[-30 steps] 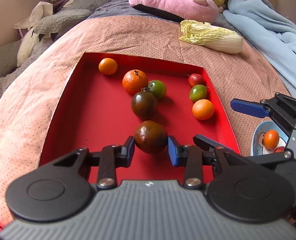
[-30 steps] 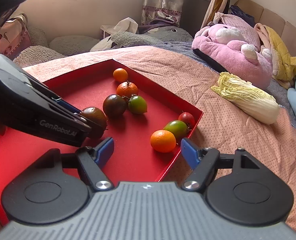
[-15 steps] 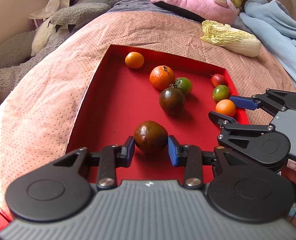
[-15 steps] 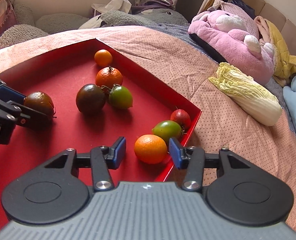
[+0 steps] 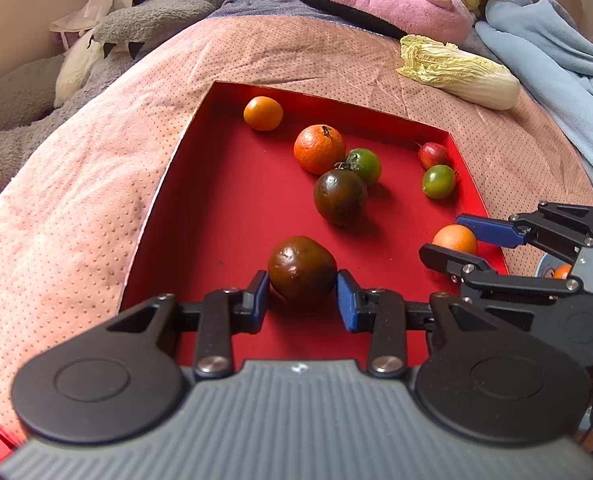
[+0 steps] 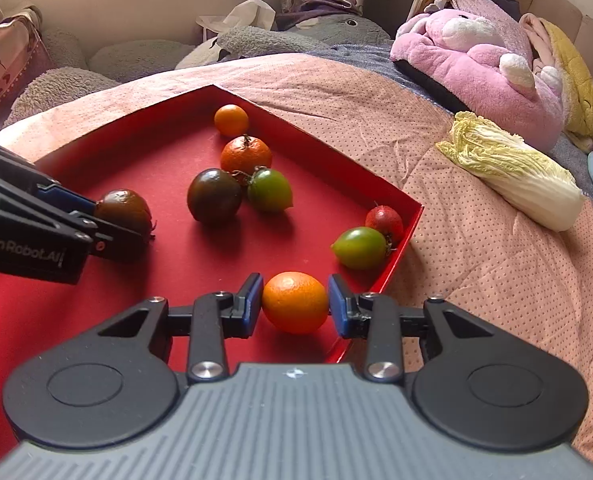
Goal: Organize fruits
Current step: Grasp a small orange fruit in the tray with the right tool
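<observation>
Two fruits gripped: dark tomato (image 5: 301,270) and orange (image 6: 295,302), both in the red tray (image 5: 200,216).
Left gripper (image 5: 302,299): pinching the dark tomato.
Right gripper (image 6: 295,307): pads against the orange, near the tray's corner.
Nearby: green tomato (image 6: 359,248), strawberry (image 6: 385,221).

From my right wrist camera I log: right gripper (image 6: 295,304), blue pads touching both sides of an orange (image 6: 295,302) that sits on the floor of the red tray (image 6: 168,148), near its right wall. Just beyond it I see a green tomato (image 6: 359,248) touching a small red tomato (image 6: 385,220) in the corner. Mid-tray I count a dark tomato (image 6: 214,196), a second green tomato (image 6: 269,190) and a mandarin (image 6: 246,155) clustered together, with a small orange (image 6: 231,120) behind. At my left, the left gripper (image 6: 108,220) clasps a brown tomato (image 6: 123,209). On the pink quilt (image 6: 476,272) lies a napa cabbage (image 6: 512,174), with a pink plush (image 6: 480,60) behind it.
</observation>
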